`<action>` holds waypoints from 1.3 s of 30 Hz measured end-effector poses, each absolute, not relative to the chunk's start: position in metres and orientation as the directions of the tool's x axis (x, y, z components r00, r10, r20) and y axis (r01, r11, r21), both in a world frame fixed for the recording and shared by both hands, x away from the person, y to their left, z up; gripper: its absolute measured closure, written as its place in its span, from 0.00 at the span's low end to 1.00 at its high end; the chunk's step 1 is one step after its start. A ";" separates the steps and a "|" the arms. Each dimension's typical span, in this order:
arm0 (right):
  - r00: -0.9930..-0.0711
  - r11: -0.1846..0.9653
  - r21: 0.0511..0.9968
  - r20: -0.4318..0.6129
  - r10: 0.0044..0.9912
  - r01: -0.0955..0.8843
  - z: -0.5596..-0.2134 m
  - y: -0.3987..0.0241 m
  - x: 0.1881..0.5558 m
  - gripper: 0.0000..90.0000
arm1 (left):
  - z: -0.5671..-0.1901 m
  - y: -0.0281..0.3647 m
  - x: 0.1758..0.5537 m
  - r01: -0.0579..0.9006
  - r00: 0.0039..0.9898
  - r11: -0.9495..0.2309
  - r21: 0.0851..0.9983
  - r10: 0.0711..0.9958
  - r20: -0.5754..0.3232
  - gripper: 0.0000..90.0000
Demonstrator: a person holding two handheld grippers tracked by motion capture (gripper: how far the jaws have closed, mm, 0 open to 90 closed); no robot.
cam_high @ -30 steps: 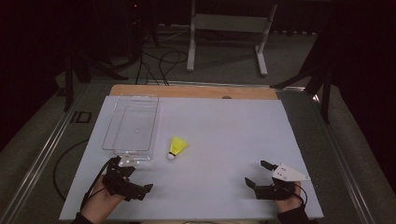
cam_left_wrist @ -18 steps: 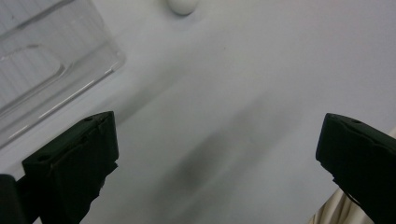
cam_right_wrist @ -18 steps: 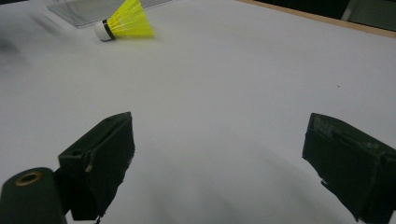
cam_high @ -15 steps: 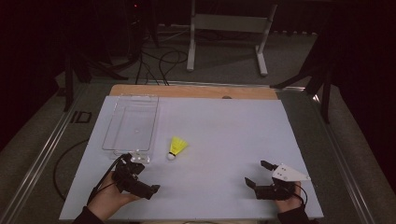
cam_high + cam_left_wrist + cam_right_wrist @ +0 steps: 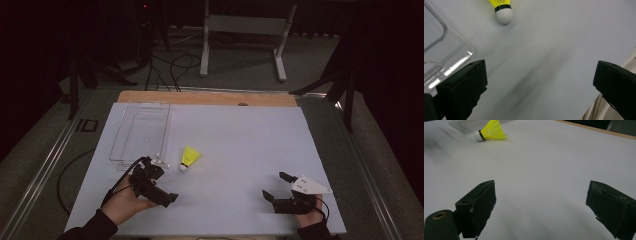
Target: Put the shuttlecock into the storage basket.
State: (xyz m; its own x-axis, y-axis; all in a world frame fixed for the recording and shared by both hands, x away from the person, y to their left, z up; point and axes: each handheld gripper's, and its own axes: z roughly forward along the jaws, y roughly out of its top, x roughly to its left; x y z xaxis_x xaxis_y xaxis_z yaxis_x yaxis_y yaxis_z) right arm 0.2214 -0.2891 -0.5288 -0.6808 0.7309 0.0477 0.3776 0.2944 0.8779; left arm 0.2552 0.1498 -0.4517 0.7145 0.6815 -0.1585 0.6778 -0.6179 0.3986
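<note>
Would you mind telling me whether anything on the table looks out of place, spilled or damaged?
Nothing stands out. The yellow shuttlecock lies on its side on the white table, apart from the clear tray, and looks intact. Both the left gripper and the right gripper are open.

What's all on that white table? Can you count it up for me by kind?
Yellow shuttlecock: 1
Clear plastic tray: 1
Hand-held grippers: 2, the left gripper and the right gripper, both with jaws apart
Total: 4
</note>
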 end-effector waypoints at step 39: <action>-0.684 0.291 0.877 0.057 0.727 0.382 -0.530 -0.289 0.222 0.10 | -0.464 0.097 0.329 0.755 0.644 -0.581 0.302 0.743 -0.181 0.02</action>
